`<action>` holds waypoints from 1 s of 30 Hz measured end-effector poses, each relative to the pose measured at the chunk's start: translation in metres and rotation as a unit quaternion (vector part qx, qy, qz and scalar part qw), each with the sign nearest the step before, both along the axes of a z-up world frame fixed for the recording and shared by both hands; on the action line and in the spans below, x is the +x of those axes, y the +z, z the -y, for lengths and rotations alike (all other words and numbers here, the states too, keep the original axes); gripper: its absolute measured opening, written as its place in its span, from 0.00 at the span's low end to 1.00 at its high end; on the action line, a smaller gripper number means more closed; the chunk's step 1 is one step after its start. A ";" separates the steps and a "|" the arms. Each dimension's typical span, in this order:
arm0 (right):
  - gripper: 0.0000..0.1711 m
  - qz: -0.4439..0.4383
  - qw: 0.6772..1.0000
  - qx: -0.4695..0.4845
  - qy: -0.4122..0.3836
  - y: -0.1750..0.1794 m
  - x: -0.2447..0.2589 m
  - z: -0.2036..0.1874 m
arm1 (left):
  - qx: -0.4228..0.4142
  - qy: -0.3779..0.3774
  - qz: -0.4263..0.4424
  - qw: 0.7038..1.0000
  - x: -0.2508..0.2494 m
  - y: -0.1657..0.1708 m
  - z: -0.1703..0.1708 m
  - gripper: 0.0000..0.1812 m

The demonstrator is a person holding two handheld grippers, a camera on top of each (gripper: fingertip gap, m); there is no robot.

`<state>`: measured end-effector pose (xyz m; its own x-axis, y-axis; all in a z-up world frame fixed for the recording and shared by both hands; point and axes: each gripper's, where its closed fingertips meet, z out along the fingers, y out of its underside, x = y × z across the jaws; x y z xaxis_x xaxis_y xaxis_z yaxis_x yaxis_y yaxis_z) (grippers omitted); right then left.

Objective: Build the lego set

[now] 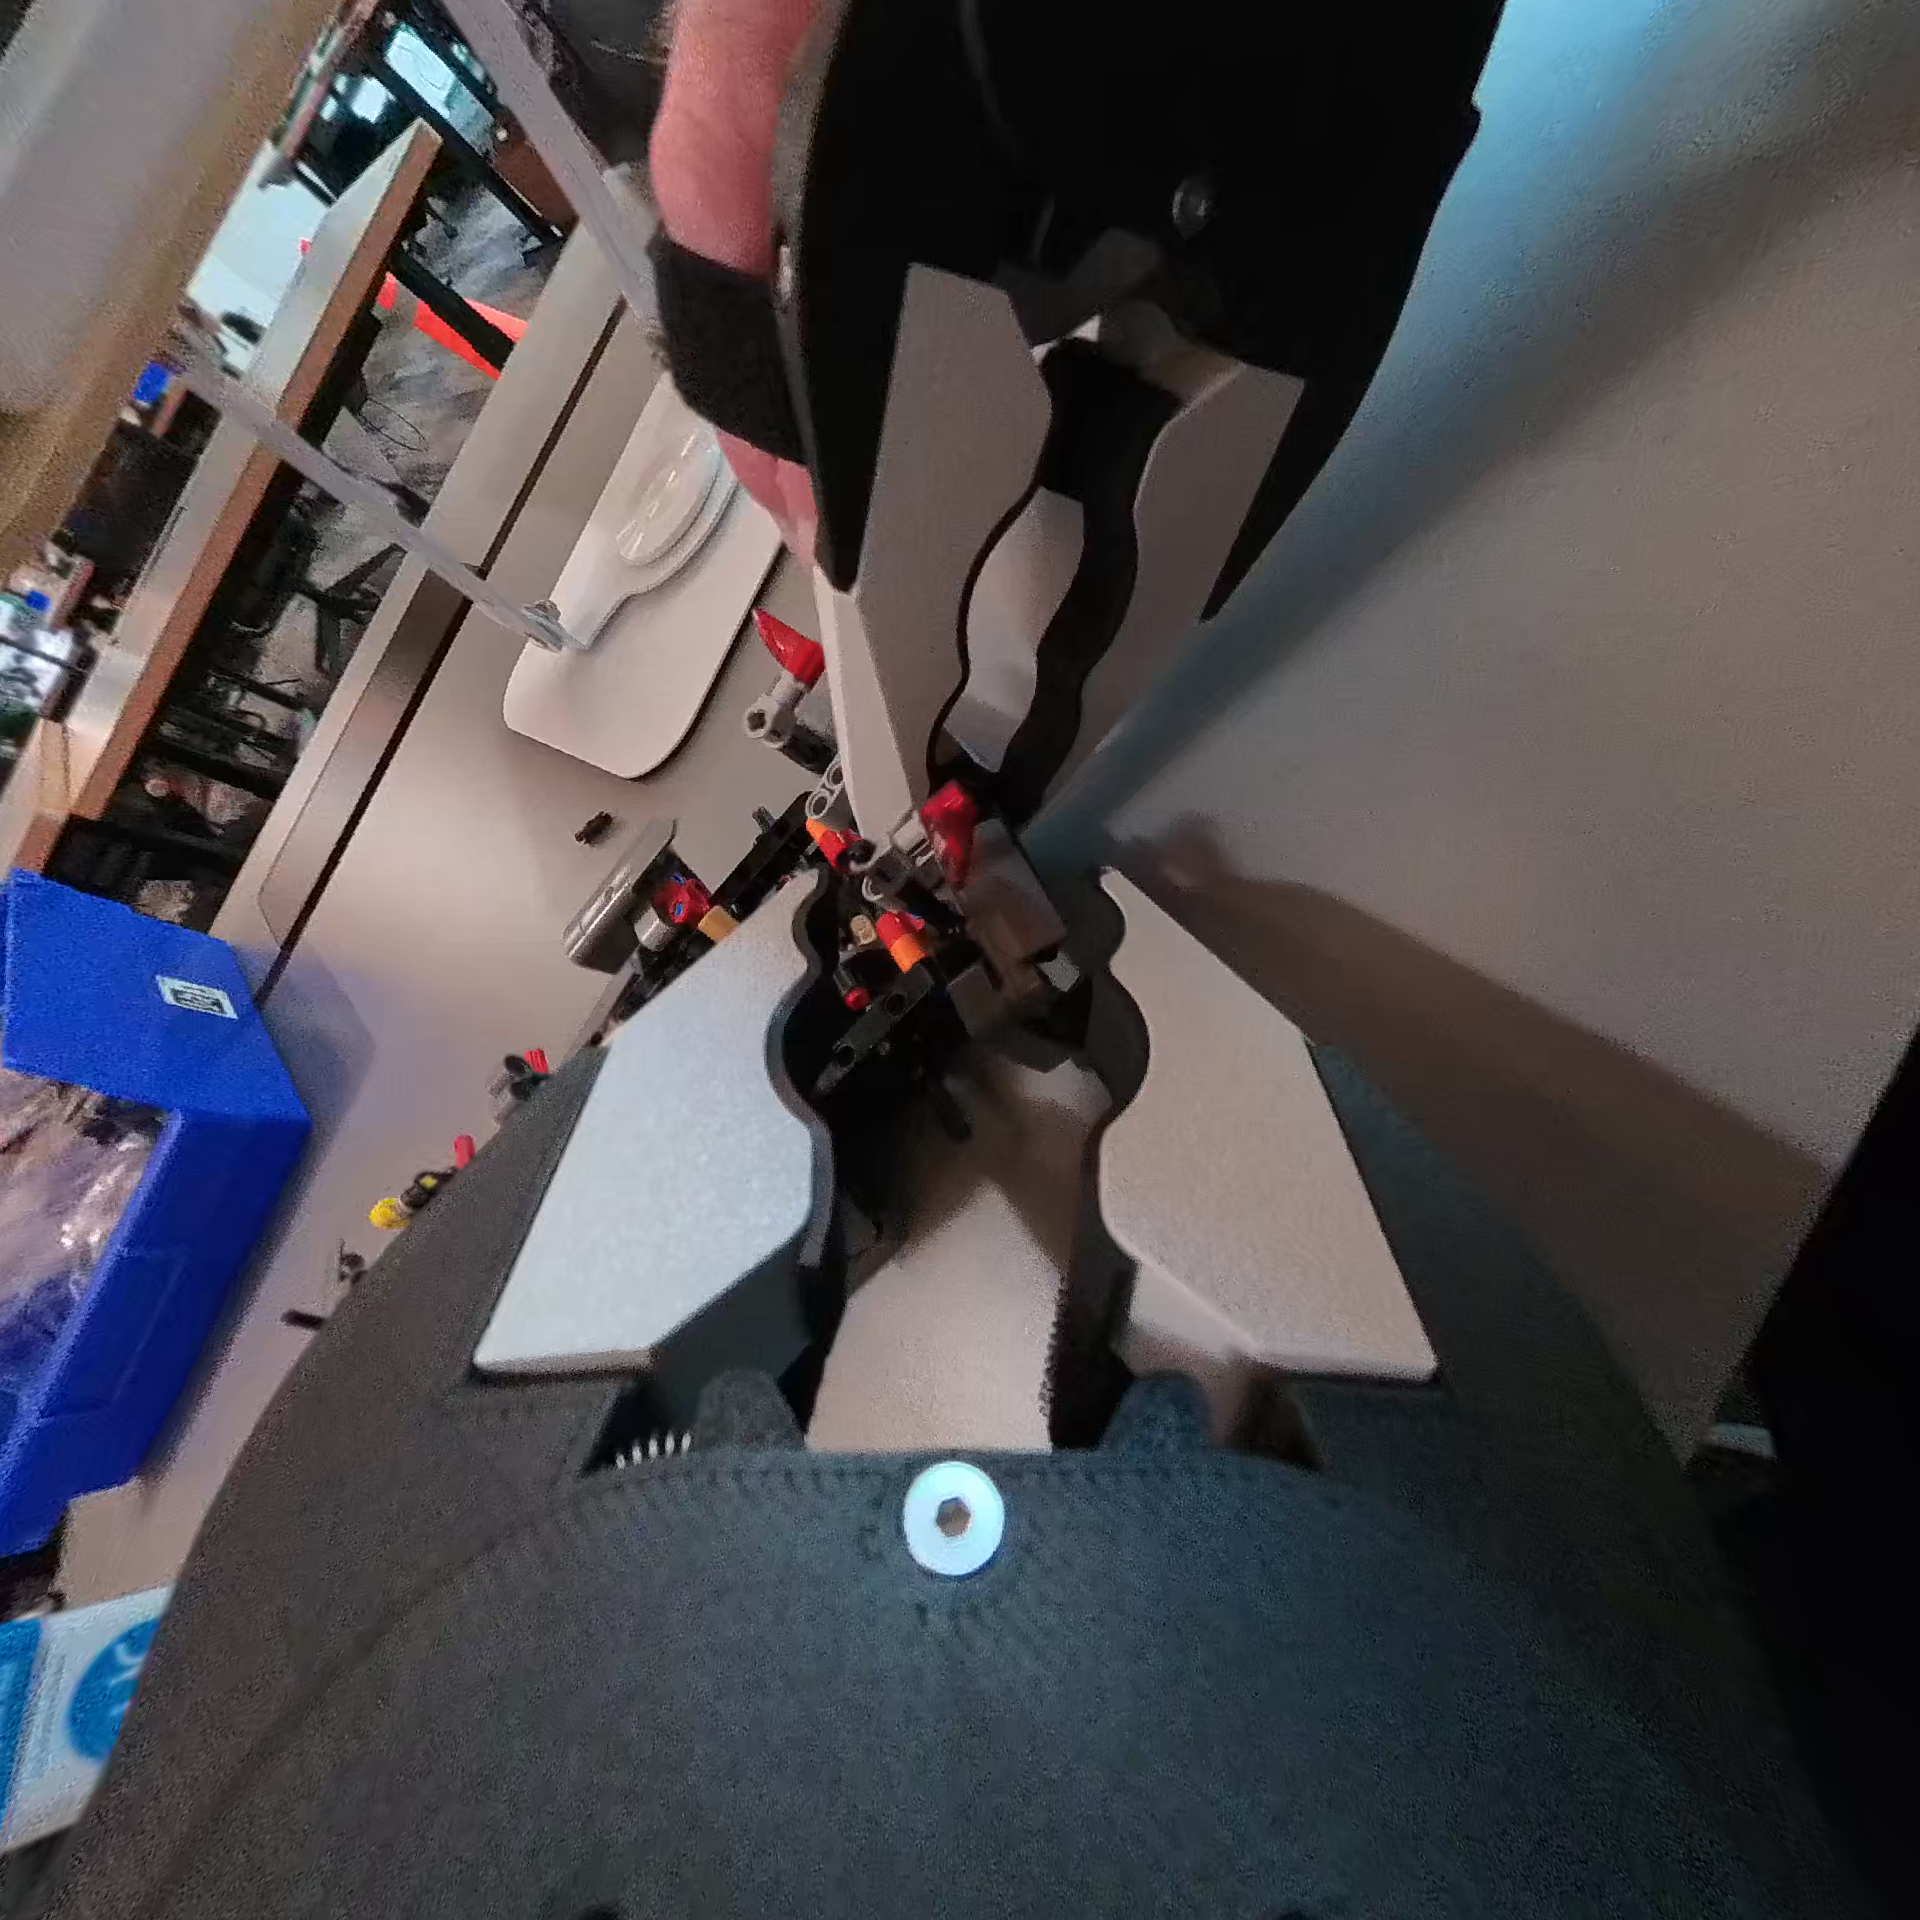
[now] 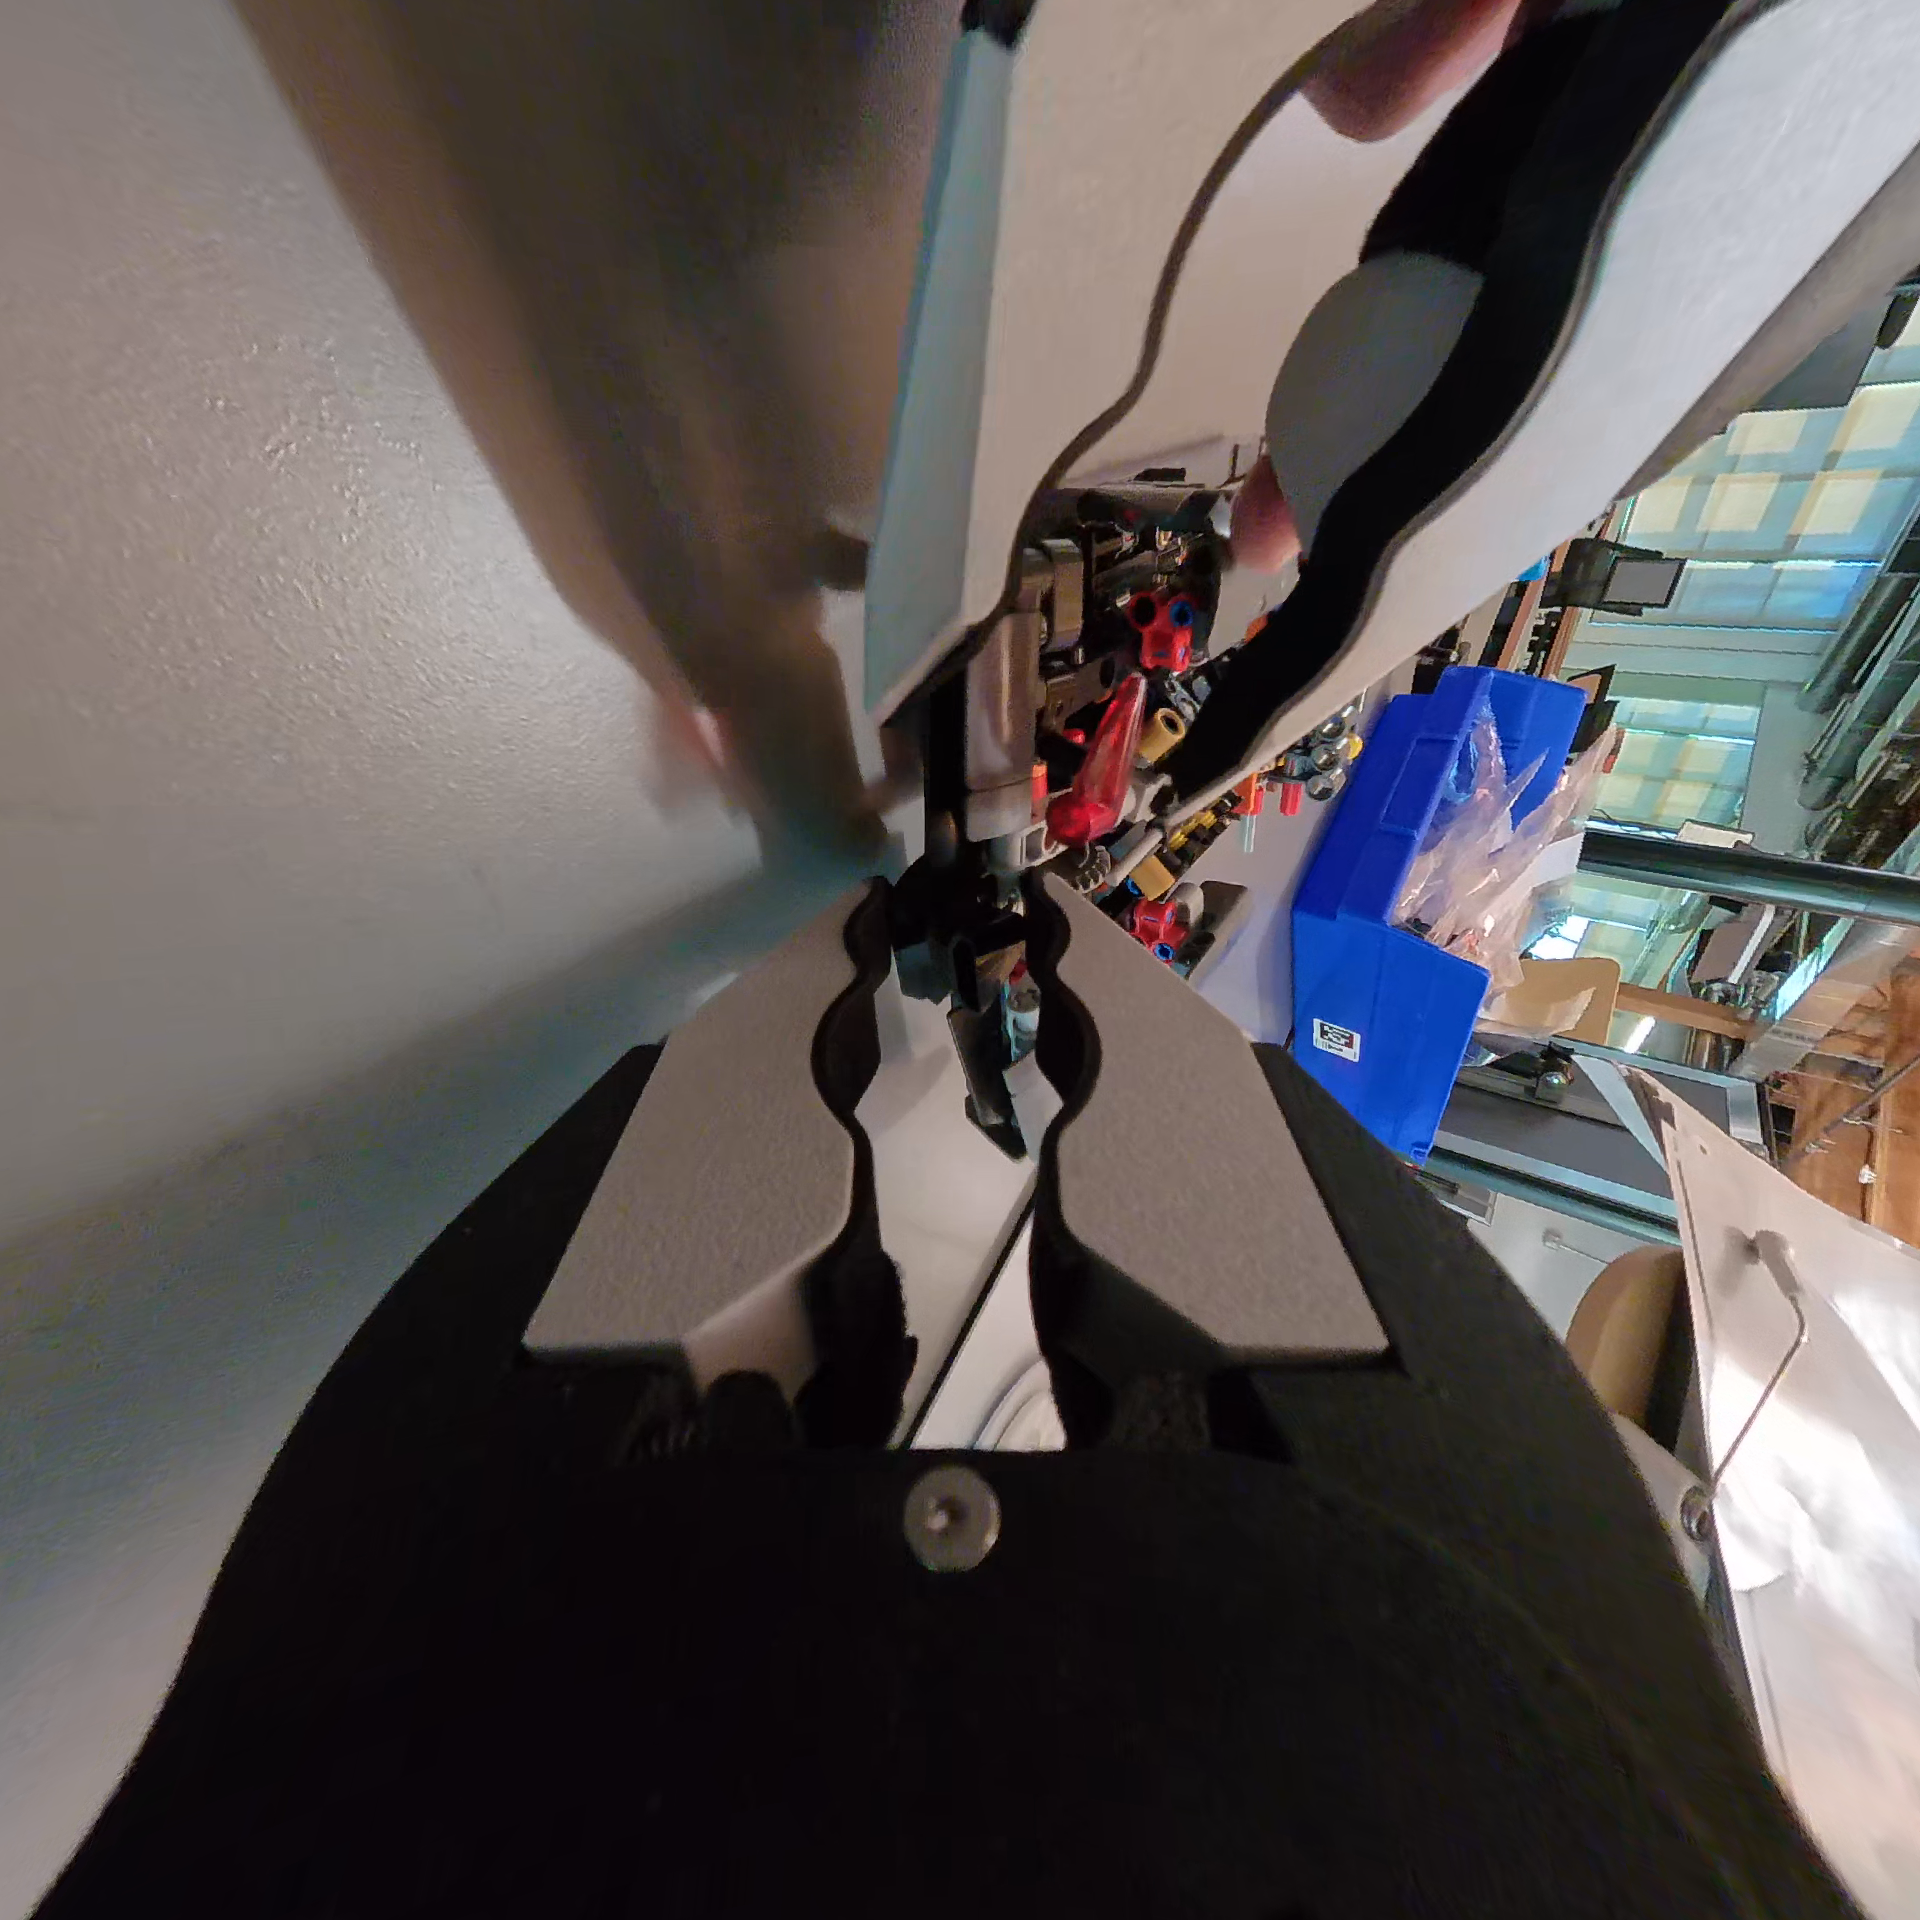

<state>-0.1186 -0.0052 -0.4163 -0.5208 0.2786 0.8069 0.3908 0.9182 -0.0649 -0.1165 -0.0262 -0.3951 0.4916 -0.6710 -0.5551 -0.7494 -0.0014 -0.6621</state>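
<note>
A small lego assembly [image 1: 914, 956] of black, grey, red and orange pieces is held in the air between both grippers. My left gripper [image 1: 956, 883] is shut on its sides. My right gripper [image 2: 961, 894] faces it from the opposite side and is shut on a black part [image 2: 956, 966] at the assembly's end. In the left wrist view the right gripper [image 1: 961, 800] comes in from above. In the right wrist view the left gripper [image 2: 1039, 758] comes in from above around the assembly [image 2: 1101, 644]. A hand shows on each far gripper.
A blue bin [image 1: 135, 1091] with plastic bags stands on the table; it also shows in the right wrist view [image 2: 1392, 904]. Several loose small pieces [image 1: 416, 1195] lie near it. A white board [image 1: 644, 644] and a red pointed piece [image 1: 784, 639] lie farther back. Less than 4 cm separates the two grippers' tips.
</note>
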 end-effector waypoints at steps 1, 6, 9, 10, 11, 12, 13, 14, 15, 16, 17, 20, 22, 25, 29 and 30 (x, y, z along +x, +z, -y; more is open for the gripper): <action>0.13 0.000 1.000 0.000 0.000 0.000 0.000 0.000 | 0.004 -0.002 -0.008 1.000 0.000 -0.001 -0.001 0.25; 0.13 0.003 1.000 -0.001 0.001 -0.001 0.000 0.001 | 0.026 -0.009 -0.046 0.999 0.000 -0.004 -0.002 0.22; 0.13 0.007 1.000 -0.002 0.003 -0.001 -0.001 0.001 | 0.029 -0.013 -0.067 0.997 -0.001 -0.005 -0.003 0.22; 0.13 0.008 1.000 -0.001 0.003 -0.001 -0.001 0.000 | 0.030 -0.015 -0.074 0.997 -0.002 -0.005 -0.004 0.22; 0.13 0.010 1.000 -0.001 0.003 -0.001 -0.001 0.000 | 0.030 -0.018 -0.081 0.996 -0.002 -0.005 -0.004 0.22; 0.13 0.011 1.000 0.000 0.003 -0.001 -0.001 0.000 | 0.031 -0.021 -0.088 0.995 -0.002 -0.006 -0.004 0.22; 0.13 0.012 1.000 0.000 0.003 -0.002 -0.001 0.000 | 0.030 -0.024 -0.094 0.995 -0.002 -0.007 -0.004 0.22; 0.13 0.012 1.000 0.000 0.003 -0.002 -0.001 0.000 | 0.030 -0.026 -0.102 0.994 -0.003 -0.007 -0.004 0.22; 0.13 0.012 1.000 0.000 0.003 -0.002 -0.002 0.000 | 0.032 -0.025 -0.108 0.993 -0.003 -0.007 -0.004 0.22; 0.13 0.012 1.000 0.000 0.003 -0.002 -0.002 0.000 | 0.034 -0.024 -0.114 0.993 -0.004 -0.007 -0.004 0.22; 0.13 0.013 1.000 -0.001 0.003 -0.002 -0.002 0.000 | 0.036 -0.024 -0.122 0.992 -0.004 -0.007 -0.004 0.22; 0.13 0.014 1.000 -0.003 0.005 -0.002 -0.003 0.001 | 0.035 -0.017 -0.139 0.990 -0.008 -0.006 -0.003 0.22; 0.13 0.015 1.000 -0.004 0.007 -0.001 -0.004 0.002 | 0.021 -0.021 -0.141 0.990 -0.011 -0.005 -0.001 0.22; 0.13 0.016 1.000 -0.001 0.004 -0.001 -0.005 0.000 | -0.031 -0.028 -0.107 0.993 -0.017 0.002 0.006 0.20; 0.13 0.014 1.000 -0.003 0.007 -0.001 -0.007 -0.001 | -0.061 -0.022 -0.091 0.994 -0.034 0.014 0.006 0.21; 0.13 0.014 1.000 -0.001 0.007 0.000 -0.008 0.000 | -0.073 -0.017 -0.069 0.995 -0.037 0.018 0.004 0.21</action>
